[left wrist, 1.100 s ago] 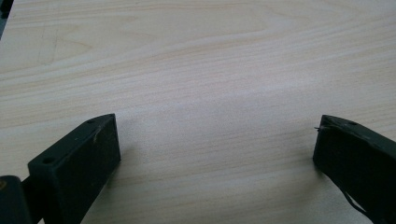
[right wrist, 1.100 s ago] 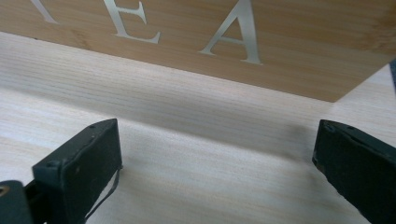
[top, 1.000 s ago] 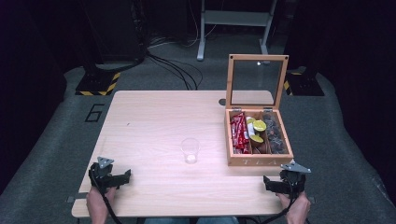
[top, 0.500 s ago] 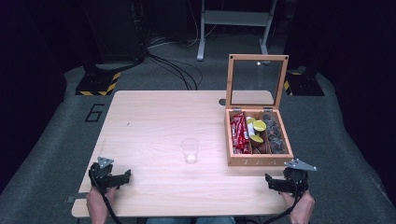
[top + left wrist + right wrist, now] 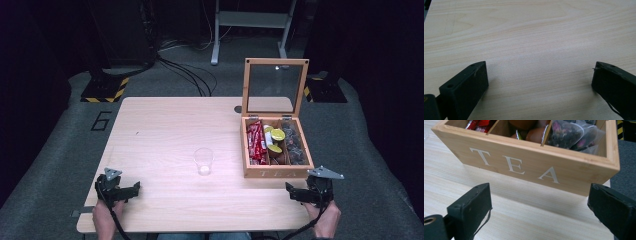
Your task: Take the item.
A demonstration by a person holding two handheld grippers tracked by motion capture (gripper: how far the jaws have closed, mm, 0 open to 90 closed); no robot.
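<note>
A wooden tea box [image 5: 276, 173] marked TEA stands at the table's right with its glass lid [image 5: 275, 88] propped upright. Inside lie red sachets [image 5: 255, 141], yellow-topped pods [image 5: 275, 135] and mesh tea bags [image 5: 294, 146]. A clear plastic cup [image 5: 203, 161] stands upright at mid table. My right gripper [image 5: 292, 192] rests open near the front right corner, just in front of the box [image 5: 529, 167], whose mesh bags [image 5: 571, 133] show above its wall. My left gripper [image 5: 134, 189] sits open at the front left, over bare wood [image 5: 536, 50], with nothing between its jaws.
The light wood table [image 5: 165, 125] has a cable hole [image 5: 238, 109] near its back edge. Grey carpet surrounds it, with black stands and cables [image 5: 190, 75] behind. A hand [image 5: 326, 222] holds each gripper at the front edge.
The right gripper has shifted slightly to the right and toward the front edge. The left gripper has stayed in place.
</note>
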